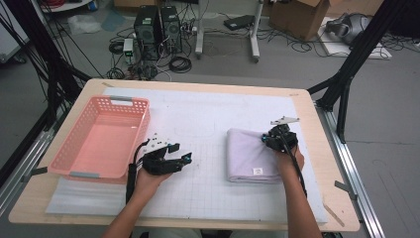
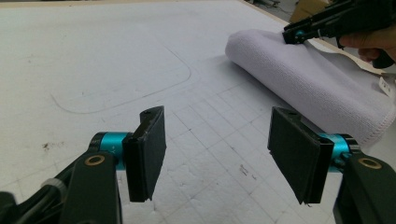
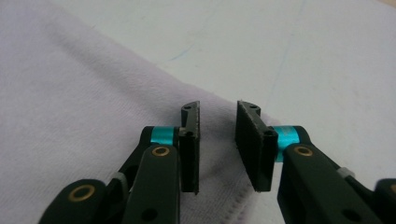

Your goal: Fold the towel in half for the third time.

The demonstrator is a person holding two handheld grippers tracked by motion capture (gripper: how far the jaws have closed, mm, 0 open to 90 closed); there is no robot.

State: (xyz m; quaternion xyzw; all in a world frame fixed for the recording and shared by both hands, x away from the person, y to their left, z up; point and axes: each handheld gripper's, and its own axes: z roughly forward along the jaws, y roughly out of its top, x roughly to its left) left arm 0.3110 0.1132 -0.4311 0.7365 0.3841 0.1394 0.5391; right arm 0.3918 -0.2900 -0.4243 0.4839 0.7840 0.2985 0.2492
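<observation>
While the wide white gridded surface (image 1: 208,119) carries a pink perforated plastic basket (image 1: 101,136) at its left, a folded pale lilac towel (image 1: 250,156) lies right of centre. At the towel's far right edge the right gripper (image 3: 217,147) has its jaws narrowly apart, astride the hem, not pinching. Between basket and towel the left gripper (image 2: 217,154) gapes, empty.

A pale lilac folded towel (image 1: 250,156) with a white label is seen on a white gridded mat (image 1: 208,124); the perforated basket (image 1: 101,136) is coloured salmon pink.

Bare mat (image 1: 208,124) between basket (image 1: 101,136) and towel (image 1: 250,153)
</observation>
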